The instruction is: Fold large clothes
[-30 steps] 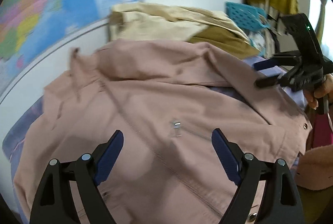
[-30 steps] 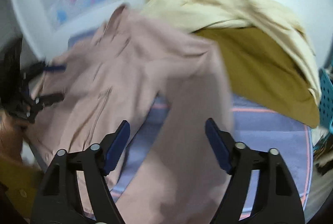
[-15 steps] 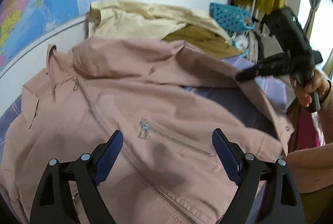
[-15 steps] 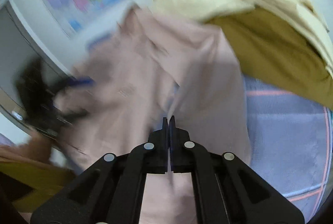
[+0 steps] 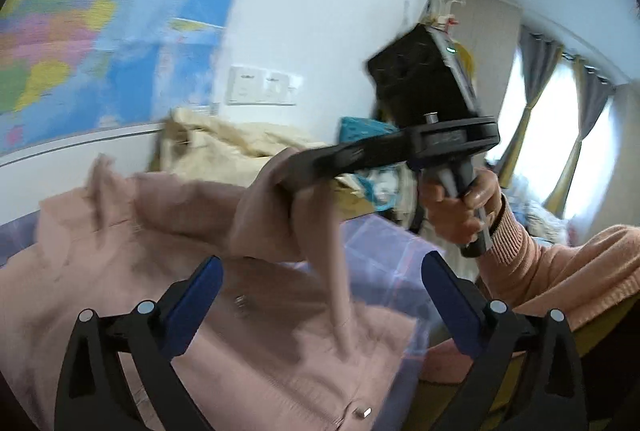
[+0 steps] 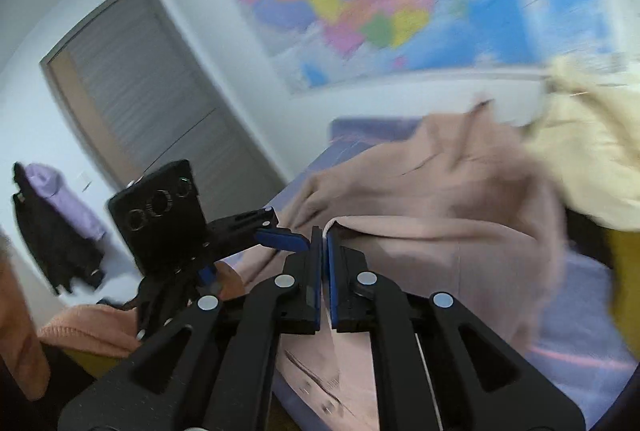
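Right tool (image 6: 324,243) clamped on a lifted fold of the dusty-pink zip-up cotton jacket (image 5: 224,295); left tool (image 5: 320,295) wide open, empty, above it.

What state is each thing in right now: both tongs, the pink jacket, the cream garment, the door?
Right tongs: shut on a fold of the jacket, held up.
Left tongs: open, holding nothing, above the jacket.
Jacket: partly lifted, one part draped from the right tongs, the rest lying on the purple cover.
Cream garment: crumpled, unfolded, behind the jacket.
Door: closed.
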